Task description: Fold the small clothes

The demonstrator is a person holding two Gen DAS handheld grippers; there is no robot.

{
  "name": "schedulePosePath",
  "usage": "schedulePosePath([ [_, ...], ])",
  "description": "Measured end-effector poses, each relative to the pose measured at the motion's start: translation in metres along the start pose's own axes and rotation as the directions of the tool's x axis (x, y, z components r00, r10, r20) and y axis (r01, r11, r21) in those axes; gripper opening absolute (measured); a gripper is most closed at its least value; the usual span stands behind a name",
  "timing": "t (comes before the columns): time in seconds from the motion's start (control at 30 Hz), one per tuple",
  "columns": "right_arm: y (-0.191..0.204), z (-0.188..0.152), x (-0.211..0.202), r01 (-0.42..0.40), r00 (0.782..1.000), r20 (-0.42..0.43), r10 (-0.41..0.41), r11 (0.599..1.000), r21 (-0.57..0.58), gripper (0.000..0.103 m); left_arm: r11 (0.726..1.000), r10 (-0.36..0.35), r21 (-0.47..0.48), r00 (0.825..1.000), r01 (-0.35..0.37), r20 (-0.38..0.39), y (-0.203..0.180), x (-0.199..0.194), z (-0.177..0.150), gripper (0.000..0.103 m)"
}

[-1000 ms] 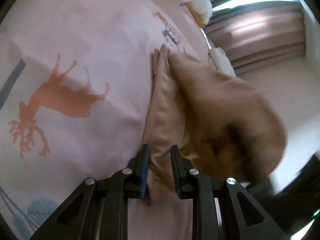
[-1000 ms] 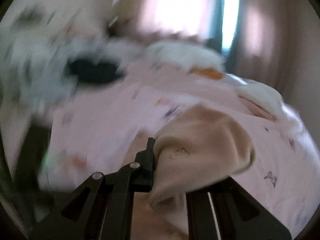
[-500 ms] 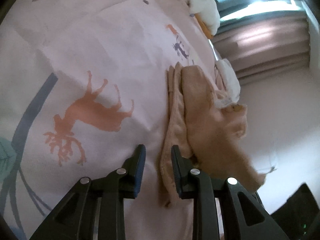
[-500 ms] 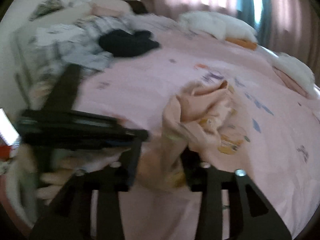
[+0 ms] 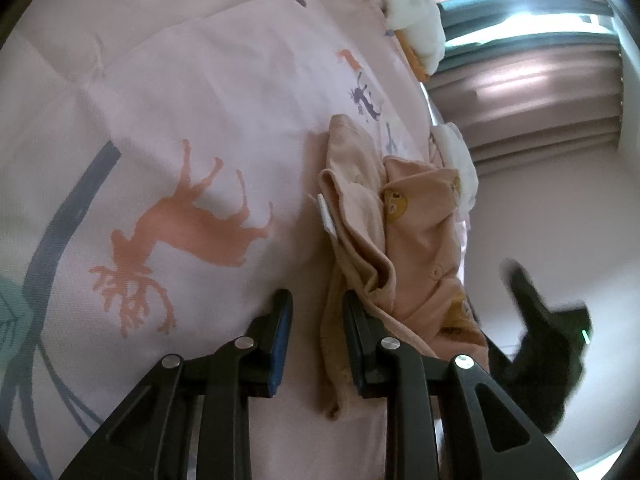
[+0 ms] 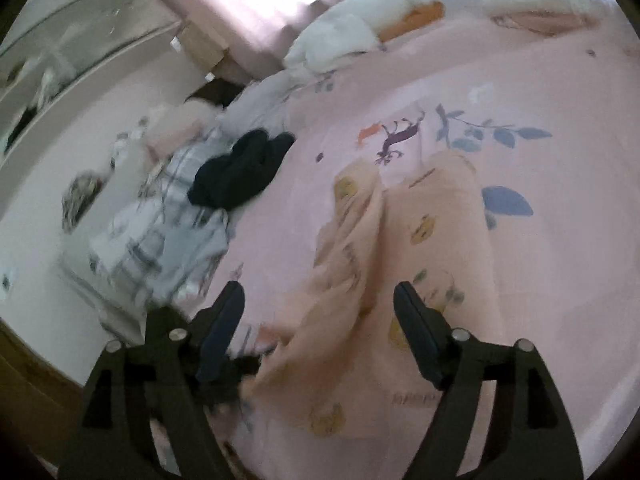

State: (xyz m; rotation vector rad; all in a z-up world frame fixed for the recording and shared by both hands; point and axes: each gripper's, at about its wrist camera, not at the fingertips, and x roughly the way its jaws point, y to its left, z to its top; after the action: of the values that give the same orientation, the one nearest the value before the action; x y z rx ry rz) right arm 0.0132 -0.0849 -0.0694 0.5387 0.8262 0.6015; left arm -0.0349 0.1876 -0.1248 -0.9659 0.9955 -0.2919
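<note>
A small peach garment (image 5: 416, 232) with yellow bear prints lies crumpled on the pink bedsheet (image 5: 200, 100). My left gripper (image 5: 316, 316) stands narrowly open. The garment's near edge runs through the gap along the right finger (image 5: 356, 332), and the left pad is clear of it. In the right wrist view the same garment (image 6: 424, 248) stretches away on the bed in two long folds. My right gripper (image 6: 319, 294) hovers over its near end with the jaws opening wide; the cloth lies between them untouched. A dark blurred shape (image 5: 544, 340) at the left view's right side is the other gripper.
A black garment (image 6: 240, 172) and a plaid cloth (image 6: 168, 236) lie at the bed's left side. White pillows (image 6: 340, 36) and an orange item (image 6: 416, 20) sit at the far end. White clothes (image 5: 416, 28) lie near the curtains (image 5: 520, 92).
My right gripper let go of the peach garment and opened wide, rolling as it moved. The cloth dropped onto the bed. In the left view the garment slid toward the right finger.
</note>
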Motion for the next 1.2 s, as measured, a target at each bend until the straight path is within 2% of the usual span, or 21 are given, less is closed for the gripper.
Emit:
schedulePosePath([
  [0.03, -0.002, 0.004, 0.014, 0.012, 0.999, -0.033, -0.011, 0.999, 0.031, 0.074, 1.0, -0.004, -0.011, 1.0, 0.004, -0.001, 0.001, -0.001, 0.001, 0.025],
  [0.07, -0.003, 0.006, 0.027, -0.01, 0.997, -0.074, 0.014, 0.998, 0.063, 0.07, 1.0, -0.01, -0.029, 1.0, 0.01, -0.001, 0.003, -0.001, 0.004, 0.025],
  [0.13, 0.006, 0.005, 0.053, -0.169, 0.971, -0.147, 0.186, 0.978, 0.125, 0.07, 0.998, -0.014, -0.056, 1.0, 0.015, 0.012, 0.006, -0.006, 0.01, 0.025],
  [0.2, 0.024, 0.001, 0.064, -0.222, 0.953, -0.189, 0.238, 0.97, 0.103, 0.07, 0.999, 0.019, -0.052, 0.998, -0.016, 0.053, 0.007, -0.014, 0.014, 0.026],
  [0.27, 0.04, 0.0, 0.069, -0.229, 0.947, -0.212, 0.239, 0.971, 0.072, 0.07, 0.998, 0.062, -0.025, 0.995, -0.06, 0.084, 0.004, -0.017, 0.014, 0.029],
  [0.37, 0.044, 0.004, 0.061, -0.316, 0.924, -0.189, 0.334, 0.941, 0.118, 0.071, 0.993, 0.11, 0.037, 0.989, -0.115, 0.103, -0.008, -0.014, 0.007, 0.035],
  [0.4, 0.041, 0.007, 0.057, -0.325, 0.922, -0.176, 0.345, 0.936, 0.135, 0.074, 0.989, 0.13, 0.05, 0.985, -0.136, 0.11, -0.011, -0.014, 0.004, 0.037],
  [0.47, 0.035, 0.011, 0.041, -0.298, 0.939, -0.137, 0.316, 0.945, 0.135, 0.077, 0.985, 0.151, 0.071, 0.981, -0.16, 0.122, -0.016, -0.016, 0.001, 0.046],
  [0.5, 0.032, 0.012, 0.027, -0.269, 0.955, -0.097, 0.281, 0.956, 0.119, 0.08, 0.984, 0.15, 0.072, 0.979, -0.16, 0.135, -0.016, -0.018, 0.0, 0.049],
  [0.57, 0.02, 0.012, 0.009, -0.225, 0.97, -0.062, 0.233, 0.967, 0.117, 0.085, 0.989, 0.127, 0.057, 0.979, -0.138, 0.161, -0.013, -0.024, 0.001, 0.057],
  [0.63, 0.008, 0.007, 0.002, -0.237, 0.968, -0.047, 0.248, 0.956, 0.173, 0.09, 0.99, 0.123, 0.04, 0.977, -0.132, 0.172, -0.008, -0.03, 0.003, 0.057],
  [0.67, 0.002, 0.006, 0.004, -0.264, 0.958, -0.059, 0.281, 0.943, 0.204, 0.09, 0.989, 0.132, 0.039, 0.975, -0.141, 0.178, -0.008, -0.032, 0.004, 0.057],
  [0.73, 0.002, -0.006, 0.026, -0.363, 0.907, -0.121, 0.403, 0.895, 0.26, 0.09, 0.976, 0.187, 0.068, 0.96, -0.205, 0.208, -0.01, -0.036, 0.001, 0.057],
  [0.8, 0.008, -0.02, 0.047, -0.392, 0.874, -0.183, 0.451, 0.875, 0.283, 0.089, 0.953, 0.254, 0.099, 0.934, -0.286, 0.25, -0.013, -0.039, -0.004, 0.057],
  [0.83, 0.017, -0.031, 0.065, -0.398, 0.855, -0.23, 0.464, 0.873, 0.281, 0.088, 0.933, 0.298, 0.118, 0.914, -0.34, 0.276, -0.014, -0.039, -0.008, 0.057],
  [0.9, 0.03, -0.044, 0.084, -0.379, 0.849, -0.282, 0.447, 0.886, 0.266, 0.085, 0.897, 0.352, 0.16, 0.883, -0.413, 0.31, -0.018, -0.039, -0.013, 0.057],
  [0.97, 0.038, -0.047, 0.09, -0.405, 0.832, -0.291, 0.472, 0.876, 0.264, 0.084, 0.883, 0.369, 0.174, 0.874, -0.436, 0.318, -0.017, -0.04, -0.013, 0.057],
  [1.03, 0.046, -0.042, 0.085, -0.447, 0.814, -0.283, 0.508, 0.857, 0.255, 0.084, 0.893, 0.361, 0.154, 0.878, -0.422, 0.316, -0.012, -0.042, -0.01, 0.057],
  [1.1, 0.048, -0.033, 0.073, -0.464, 0.812, -0.261, 0.521, 0.849, 0.253, 0.084, 0.906, 0.348, 0.135, 0.887, -0.401, 0.303, -0.009, -0.043, -0.008, 0.057],
  [1.17, 0.045, -0.024, 0.052, -0.464, 0.829, -0.231, 0.509, 0.857, 0.225, 0.085, 0.91, 0.343, 0.128, 0.89, -0.394, 0.302, -0.007, -0.046, -0.007, 0.057],
  [1.2, 0.047, -0.017, 0.037, -0.461, 0.845, -0.204, 0.494, 0.867, 0.188, 0.086, 0.911, 0.344, 0.124, 0.889, -0.394, 0.302, -0.007, -0.046, -0.007, 0.057],
])
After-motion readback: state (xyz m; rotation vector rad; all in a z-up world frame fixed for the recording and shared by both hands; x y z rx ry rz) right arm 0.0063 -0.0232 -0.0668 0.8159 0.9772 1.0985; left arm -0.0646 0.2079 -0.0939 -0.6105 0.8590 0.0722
